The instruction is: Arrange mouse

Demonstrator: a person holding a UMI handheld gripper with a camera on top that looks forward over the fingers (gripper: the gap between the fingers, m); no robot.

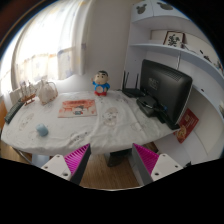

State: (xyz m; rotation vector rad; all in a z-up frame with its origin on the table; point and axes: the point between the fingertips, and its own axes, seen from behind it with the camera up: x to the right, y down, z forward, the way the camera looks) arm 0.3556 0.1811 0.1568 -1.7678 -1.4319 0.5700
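Note:
A white desk (60,135) stands ahead of me across a wooden floor. A small pale object (112,118), possibly the mouse, lies near the middle of the desk, in front of a black monitor (165,88). A small blue round object (42,130) lies toward the desk's left end. My gripper (112,162) is open and empty. Its pink pads (78,158) sit wide apart, well short of the desk, with only floor between them.
A blue and white toy figure (101,83) stands at the back of the desk, and a magazine (77,108) lies in front of it. A red booklet (186,124) lies at the right end. White wall shelves (175,45) hang above the monitor. A wire basket (45,93) stands at the back left.

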